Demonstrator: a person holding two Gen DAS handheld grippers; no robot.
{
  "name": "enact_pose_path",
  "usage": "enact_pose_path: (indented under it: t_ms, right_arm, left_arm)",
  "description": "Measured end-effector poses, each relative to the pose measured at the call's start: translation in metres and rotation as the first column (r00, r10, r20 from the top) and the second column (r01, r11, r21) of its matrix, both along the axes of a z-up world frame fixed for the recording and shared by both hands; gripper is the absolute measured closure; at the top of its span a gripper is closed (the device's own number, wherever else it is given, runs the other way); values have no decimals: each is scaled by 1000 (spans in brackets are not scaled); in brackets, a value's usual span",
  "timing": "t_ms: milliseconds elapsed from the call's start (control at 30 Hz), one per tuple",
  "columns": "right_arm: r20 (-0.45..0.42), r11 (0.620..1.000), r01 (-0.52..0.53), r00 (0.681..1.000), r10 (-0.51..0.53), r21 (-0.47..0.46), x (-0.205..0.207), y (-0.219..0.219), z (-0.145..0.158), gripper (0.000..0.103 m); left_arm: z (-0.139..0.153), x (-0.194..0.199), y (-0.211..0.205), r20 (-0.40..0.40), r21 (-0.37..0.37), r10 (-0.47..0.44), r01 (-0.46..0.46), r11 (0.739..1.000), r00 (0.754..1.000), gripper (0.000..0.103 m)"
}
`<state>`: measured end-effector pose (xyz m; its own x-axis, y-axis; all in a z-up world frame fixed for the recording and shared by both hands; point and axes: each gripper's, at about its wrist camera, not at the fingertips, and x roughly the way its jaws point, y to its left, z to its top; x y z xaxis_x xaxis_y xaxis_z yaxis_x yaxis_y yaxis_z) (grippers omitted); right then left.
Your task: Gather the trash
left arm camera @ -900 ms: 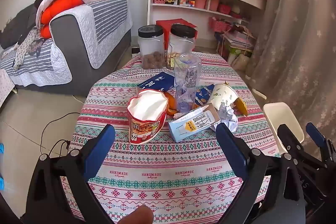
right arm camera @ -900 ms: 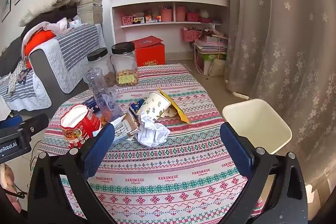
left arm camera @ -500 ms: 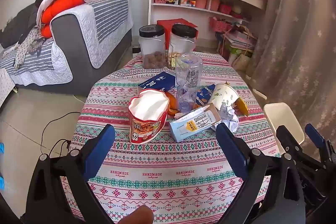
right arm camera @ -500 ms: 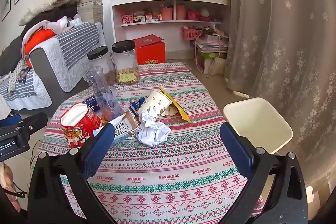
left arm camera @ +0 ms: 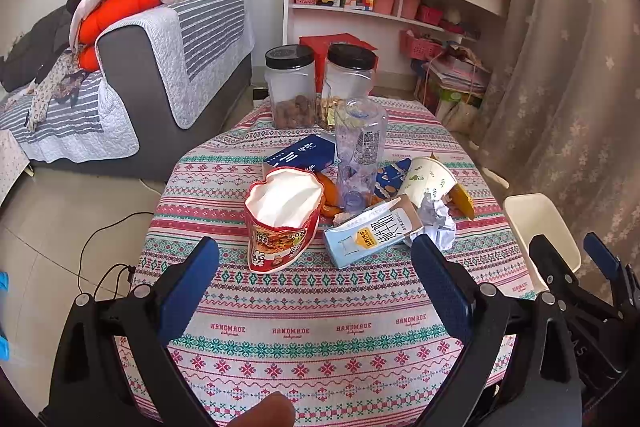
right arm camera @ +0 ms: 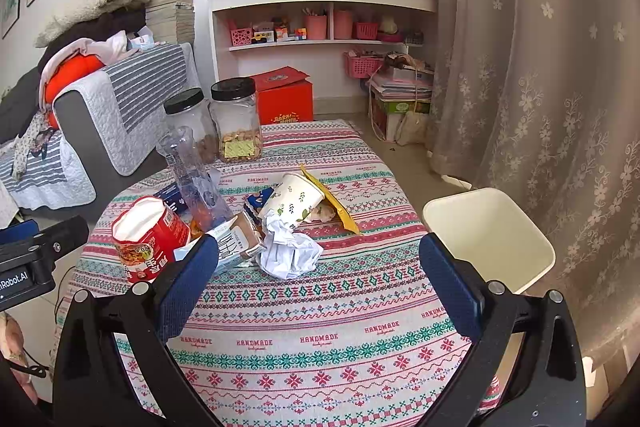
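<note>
**Nothing picked up yet, both tongs poised**

At the near edge of the table (left arm camera: 320,331), little has changed over the last second: the left gripper (left arm camera: 316,291) and the right gripper (right arm camera: 320,287) have only edged a touch closer, both spread wide and holding nothing. So collection has not begun, by my reckoning.

Just beyond the fingers lies the trash, untouched: a red snack bag (left arm camera: 282,219) on the left, a milk carton (left arm camera: 370,231) on its side, and crumpled paper (right arm camera: 290,253) to its right. Behind those stand a clear plastic bottle (left arm camera: 360,151) and a tipped paper cup (right arm camera: 294,197) touching a yellow wrapper (right arm camera: 338,205). Off the table's right side waits the white bin (right arm camera: 492,239), seemingly empty. Farthest are two black-lidded jars (left arm camera: 290,87), likely keepers.
</note>
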<state>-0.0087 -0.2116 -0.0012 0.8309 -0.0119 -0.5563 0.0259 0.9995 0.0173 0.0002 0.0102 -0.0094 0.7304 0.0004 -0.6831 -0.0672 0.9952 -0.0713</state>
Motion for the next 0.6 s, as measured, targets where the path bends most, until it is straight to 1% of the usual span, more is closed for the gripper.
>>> enact_pose_path:
  t_ms: [133,300,600]
  right_arm:
    - [3,1000,2,1000,-2,-1,6,-6,-2,7]
    - [5,1000,3,1000,-3,-2,8,-6,0,7]
    - [12,1000,-1,1000,1,-1,5,-6,3,7]
  left_arm:
    - [-1,0,1,0,1,-3,3,1000,1000,9]
    - [3,-1,-9,-3,7,-5,5,1000,1000,9]
    - [1,0,-17,-19,13,-27,27,1000,999,9]
